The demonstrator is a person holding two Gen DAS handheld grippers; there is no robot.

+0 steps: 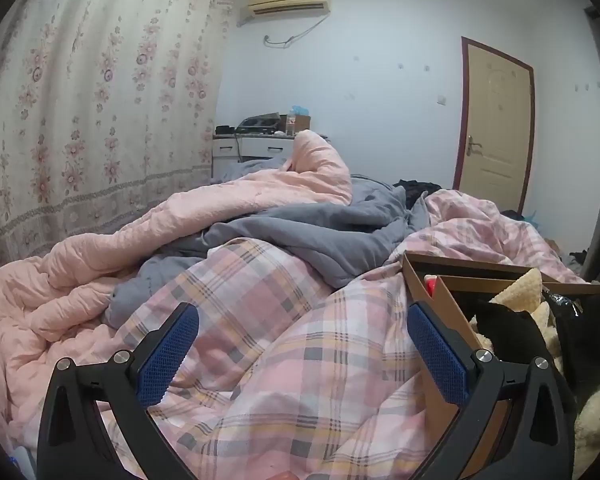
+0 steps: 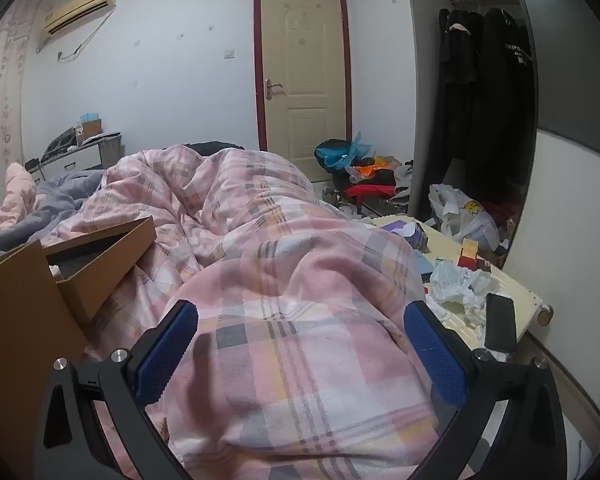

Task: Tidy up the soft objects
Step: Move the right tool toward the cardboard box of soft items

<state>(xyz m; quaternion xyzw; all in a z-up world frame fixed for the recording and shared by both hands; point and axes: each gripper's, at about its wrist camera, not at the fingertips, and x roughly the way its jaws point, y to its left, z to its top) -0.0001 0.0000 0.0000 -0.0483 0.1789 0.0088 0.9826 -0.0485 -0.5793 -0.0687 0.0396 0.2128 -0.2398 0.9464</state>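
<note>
**Both your grippers wide apart above the plaid quilt**

The soft things, a cream fleece piece (image 1: 520, 292) and a black cloth (image 1: 512, 328), lie in the cardboard box (image 1: 432, 268) on the bed, just right of your left gripper (image 1: 302, 344). Its right finger is in front of the box wall. You hold this gripper level and low over the plaid quilt (image 1: 260, 292), jaws released, nothing between them. Your right gripper (image 2: 300, 344) is also released and straddles a hump of the same quilt, with the box at its left.
</note>
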